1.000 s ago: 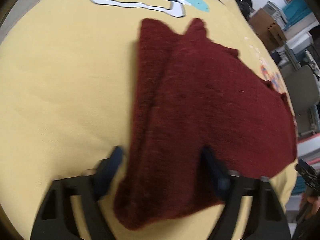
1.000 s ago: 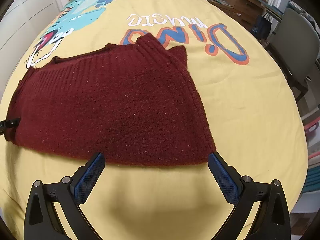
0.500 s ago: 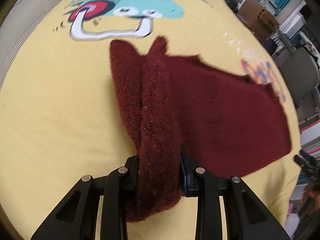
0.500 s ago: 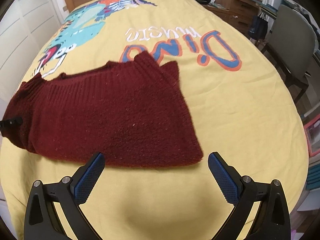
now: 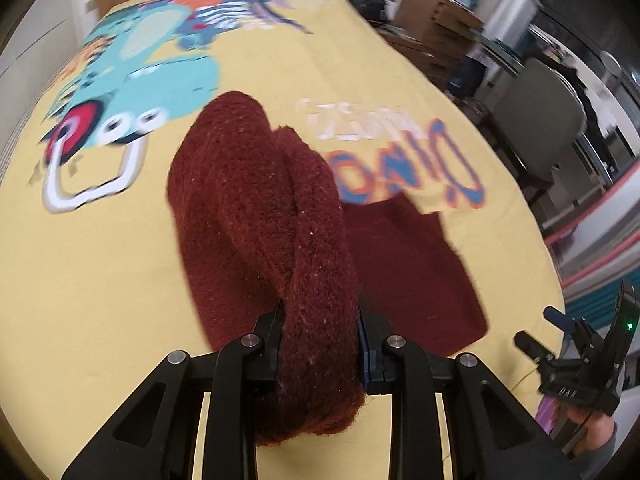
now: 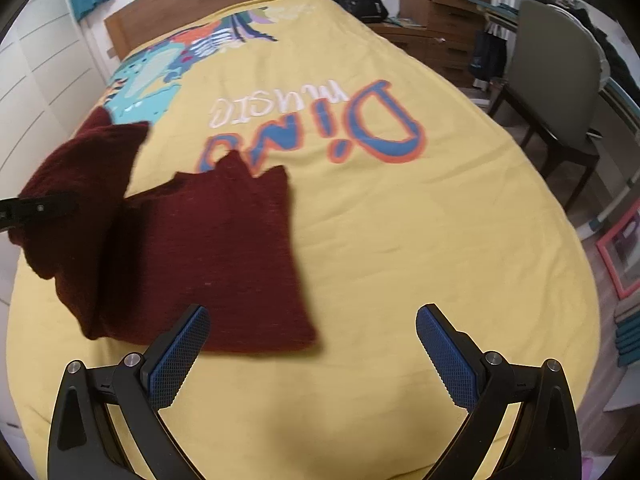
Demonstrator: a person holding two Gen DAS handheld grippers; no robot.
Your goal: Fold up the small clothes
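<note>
While the left tongs (image 5: 320, 344), just closed, pinch the maroon sweater (image 6: 224, 256), the right tongs (image 6: 312, 344) gape wide above the "Dino music" bedspread (image 6: 420, 240).

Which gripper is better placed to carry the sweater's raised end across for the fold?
Left. The left gripper is already clamped on the maroon sweater, its bunched end lifted off the yellow bedspread. The right gripper hangs open and empty beside the flat end.

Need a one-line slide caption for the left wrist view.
Left gripper shut on a lifted fold of the maroon knit sweater above the yellow bedspread.
</note>
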